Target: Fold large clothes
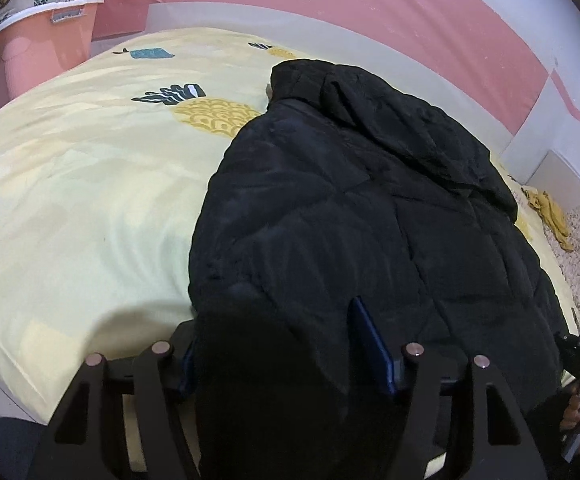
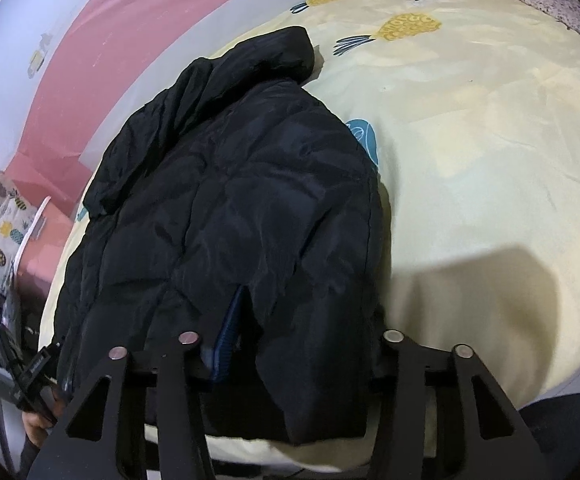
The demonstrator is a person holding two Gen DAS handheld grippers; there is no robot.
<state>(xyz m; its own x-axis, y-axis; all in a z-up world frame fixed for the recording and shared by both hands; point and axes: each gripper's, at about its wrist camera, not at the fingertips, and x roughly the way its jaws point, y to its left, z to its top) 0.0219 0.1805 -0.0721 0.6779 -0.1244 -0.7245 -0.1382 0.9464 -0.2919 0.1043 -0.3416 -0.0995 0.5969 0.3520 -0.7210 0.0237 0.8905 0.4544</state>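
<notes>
Black quilted puffer jacket [image 1: 370,208] lies lengthwise on pineapple-print bedsheet [image 1: 70,184], hem at near edge. Left gripper [image 1: 286,360] and right gripper [image 2: 290,356] each have jaws clamped on hem corners, likely to lift hem toward collar [image 2: 274,52] for fold.

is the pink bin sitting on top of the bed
No, the pink bin stands beside the bed, past its far corner, against the pink wall.
</notes>
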